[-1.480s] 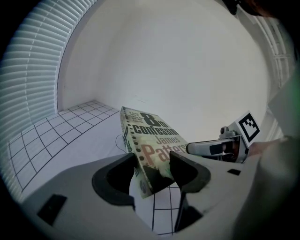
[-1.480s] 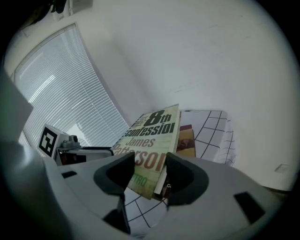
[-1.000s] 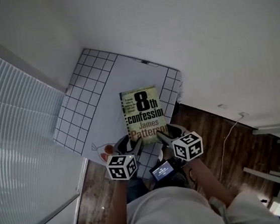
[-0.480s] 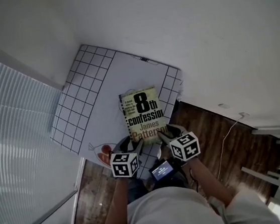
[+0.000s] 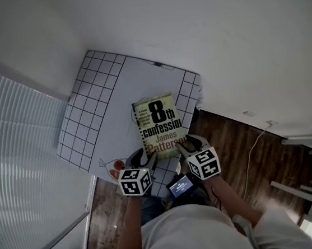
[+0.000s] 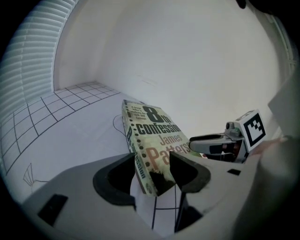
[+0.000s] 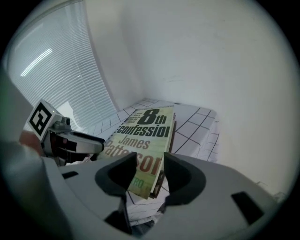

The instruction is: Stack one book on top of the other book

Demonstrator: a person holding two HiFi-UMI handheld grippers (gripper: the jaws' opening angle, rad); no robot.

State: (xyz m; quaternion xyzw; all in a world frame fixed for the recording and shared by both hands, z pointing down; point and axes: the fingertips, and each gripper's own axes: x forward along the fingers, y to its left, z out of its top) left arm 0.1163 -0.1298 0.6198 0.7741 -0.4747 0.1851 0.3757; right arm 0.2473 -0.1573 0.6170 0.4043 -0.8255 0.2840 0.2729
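Near: left tongs (image 6: 152, 165) clamped on near-left corner of book (image 5: 159, 125), at the spine. Right tongs (image 7: 150, 163), jaws just drawn closer, pinching near-right corner. Beyond: book held cover-up over near part of white table (image 5: 139, 78), grid-lined at left and right. Farthest: plain wall (image 5: 217, 29).

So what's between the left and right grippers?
Only the near end of the book, in the head view. The left gripper and right gripper each clamp a corner; the right one's jaws have just been closing on it.
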